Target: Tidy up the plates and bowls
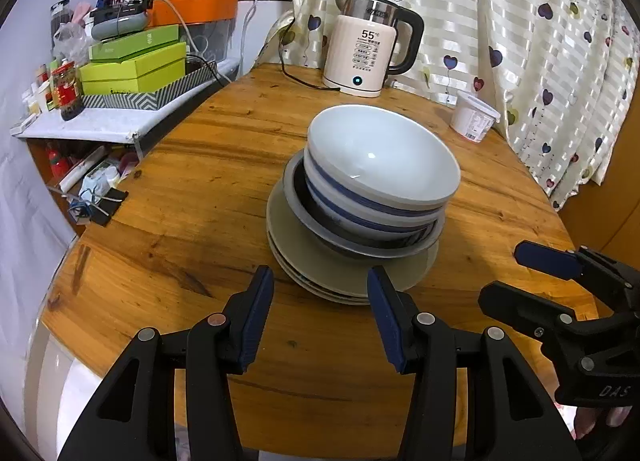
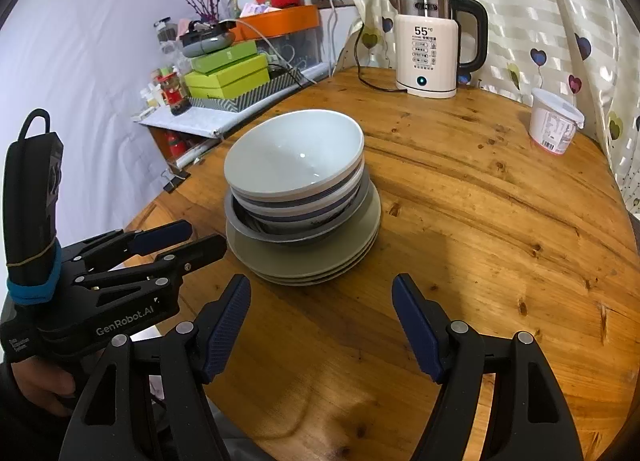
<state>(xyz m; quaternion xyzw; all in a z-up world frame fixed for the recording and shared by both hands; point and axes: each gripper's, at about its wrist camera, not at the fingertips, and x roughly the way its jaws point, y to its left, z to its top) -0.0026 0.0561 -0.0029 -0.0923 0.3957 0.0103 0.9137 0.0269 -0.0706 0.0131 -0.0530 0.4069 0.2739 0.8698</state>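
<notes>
One stack stands mid-table: white bowls with blue bands (image 1: 380, 157) (image 2: 294, 159) nested in a dark grey-rimmed bowl (image 1: 360, 245) (image 2: 260, 231), on a pile of pale plates (image 1: 348, 273) (image 2: 312, 261). My left gripper (image 1: 320, 285) is open and empty, just in front of the plates; it also shows at the left of the right wrist view (image 2: 196, 239). My right gripper (image 2: 320, 289) is open and empty, a little short of the stack; it shows at the right of the left wrist view (image 1: 516, 273).
A white electric kettle (image 1: 368, 49) (image 2: 432, 53) with its cord stands at the back of the round wooden table (image 1: 180, 221) (image 2: 480, 221). A white tub (image 1: 474, 115) (image 2: 554, 125) sits back right by the curtain. A cluttered shelf with green boxes (image 1: 132, 69) is at left.
</notes>
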